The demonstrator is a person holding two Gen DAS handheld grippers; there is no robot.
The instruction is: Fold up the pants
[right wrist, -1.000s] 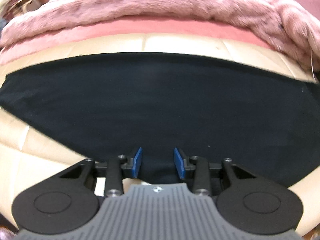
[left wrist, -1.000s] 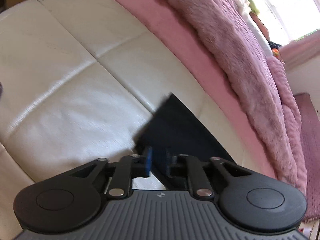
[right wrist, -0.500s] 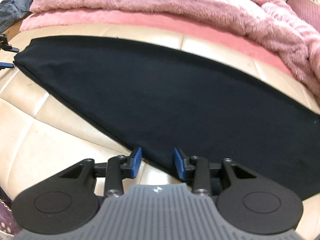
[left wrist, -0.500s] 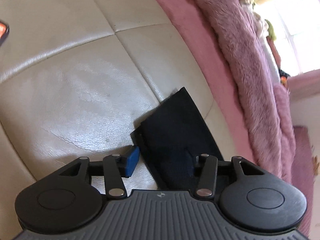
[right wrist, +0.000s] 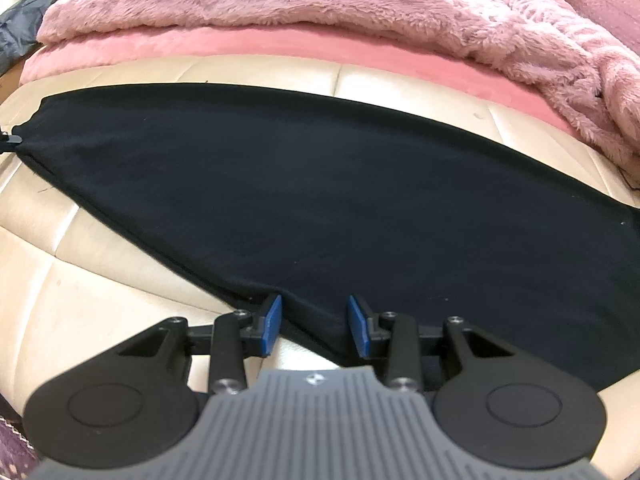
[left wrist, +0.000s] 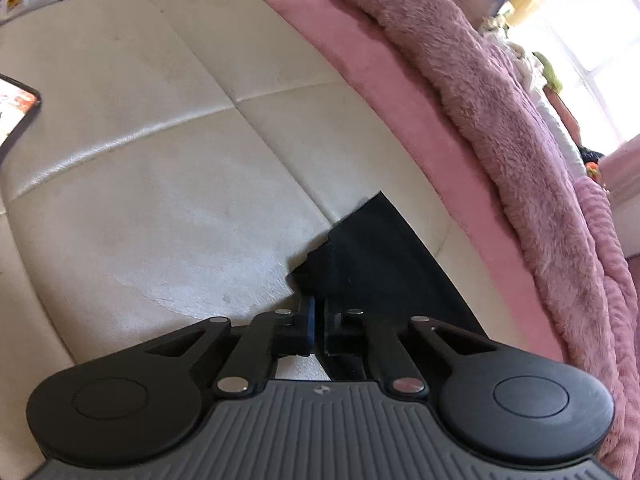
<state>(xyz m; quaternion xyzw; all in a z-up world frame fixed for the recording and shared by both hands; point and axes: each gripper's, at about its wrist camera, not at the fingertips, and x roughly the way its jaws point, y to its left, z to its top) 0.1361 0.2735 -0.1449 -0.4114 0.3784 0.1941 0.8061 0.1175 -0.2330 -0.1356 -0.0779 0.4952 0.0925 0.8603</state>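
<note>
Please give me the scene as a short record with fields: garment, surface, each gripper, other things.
garment: black fabric pants, spread flat
surface: cream leather sofa cushion
left gripper: shut on a corner of the pants
right gripper: open, the pants' near edge between its blue pads
behind: pink fluffy blanket
other: phone at the left edge of the left view

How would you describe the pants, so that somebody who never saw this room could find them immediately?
Look at the cream leather sofa in front of the fluffy pink blanket. The pants lie flat across its seat, one long strip of cloth; the left gripper pinches the narrow end, and the right gripper is open around the near edge. They are the only black thing among pale and pink surfaces.
</note>
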